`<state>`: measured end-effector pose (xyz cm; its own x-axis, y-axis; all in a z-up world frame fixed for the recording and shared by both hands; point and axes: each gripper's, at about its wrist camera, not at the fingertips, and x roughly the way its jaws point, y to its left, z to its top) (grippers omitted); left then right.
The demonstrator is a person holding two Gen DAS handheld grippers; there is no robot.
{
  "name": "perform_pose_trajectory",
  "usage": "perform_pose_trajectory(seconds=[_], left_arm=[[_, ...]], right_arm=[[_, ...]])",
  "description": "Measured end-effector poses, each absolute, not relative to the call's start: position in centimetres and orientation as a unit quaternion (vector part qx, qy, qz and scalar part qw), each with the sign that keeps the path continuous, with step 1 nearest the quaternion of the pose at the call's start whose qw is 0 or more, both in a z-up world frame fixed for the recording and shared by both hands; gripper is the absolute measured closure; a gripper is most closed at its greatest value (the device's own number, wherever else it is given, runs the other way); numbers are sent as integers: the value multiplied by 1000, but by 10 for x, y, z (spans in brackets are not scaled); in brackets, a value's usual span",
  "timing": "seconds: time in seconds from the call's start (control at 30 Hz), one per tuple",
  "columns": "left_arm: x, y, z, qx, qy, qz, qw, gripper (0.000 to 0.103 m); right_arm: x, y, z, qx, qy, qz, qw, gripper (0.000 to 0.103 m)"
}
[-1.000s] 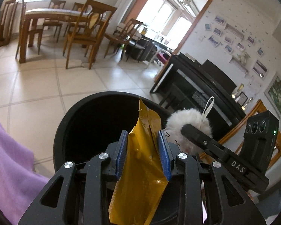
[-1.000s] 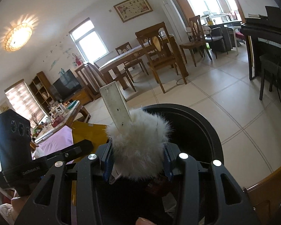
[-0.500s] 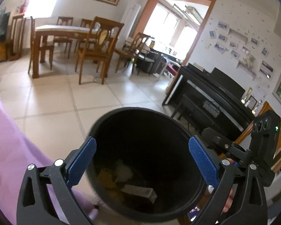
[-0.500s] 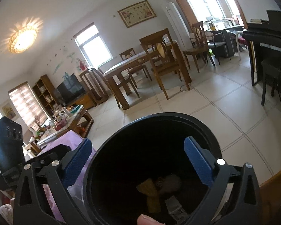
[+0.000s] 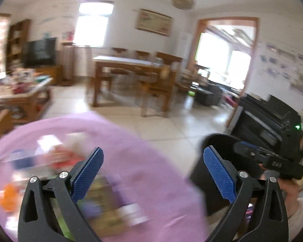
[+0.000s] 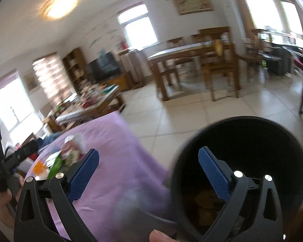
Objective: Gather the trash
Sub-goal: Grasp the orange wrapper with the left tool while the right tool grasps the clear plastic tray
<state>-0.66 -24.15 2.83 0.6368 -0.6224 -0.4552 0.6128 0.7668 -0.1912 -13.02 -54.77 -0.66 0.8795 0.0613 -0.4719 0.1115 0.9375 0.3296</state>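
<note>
Inside black bin (image 6: 242, 133): blurred yellowish scraps (image 6: 204, 199)

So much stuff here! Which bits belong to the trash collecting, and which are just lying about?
Part of the job:
black bin
blurred litter on the purple cloth
left hand-held gripper, open
right hand-held gripper, open

Just lying about:
dining table
piano
television

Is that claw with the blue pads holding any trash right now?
No, the right gripper stands wide open with nothing between its pads, over the black bin.
</note>
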Motion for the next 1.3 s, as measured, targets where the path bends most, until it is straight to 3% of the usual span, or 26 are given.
perform_pose_trajectory(seconds=[0.27, 0.47, 0.7, 0.77, 0.83, 0.93, 1.0, 1.3], left_arm=[[27, -60, 2, -16, 311, -180, 933, 6], [60, -2, -28, -33, 386, -177, 905, 27], [84, -3, -53, -35, 433, -231, 871, 51], [87, -3, -57, -44, 444, -242, 862, 60], [90, -7, -60, -38, 451, -244, 858, 66], [92, -7, -62, -34, 452, -243, 858, 71], [91, -7, -61, -36, 449, -244, 859, 73], [66, -14, -21, -70, 384, -253, 885, 74]], right_arm=[[-50, -418, 4, 95, 286, 119, 946, 5], [21, -329, -3, 17, 323, 209, 923, 5], [77, -279, -20, -50, 374, 258, 890, 7], [79, -276, -25, -56, 384, 266, 882, 18], [82, -271, -29, -64, 395, 268, 877, 51], [79, -271, -29, -64, 393, 270, 876, 76], [76, -272, -28, -59, 391, 271, 877, 82], [41, -304, 3, 40, 335, 249, 908, 85]])
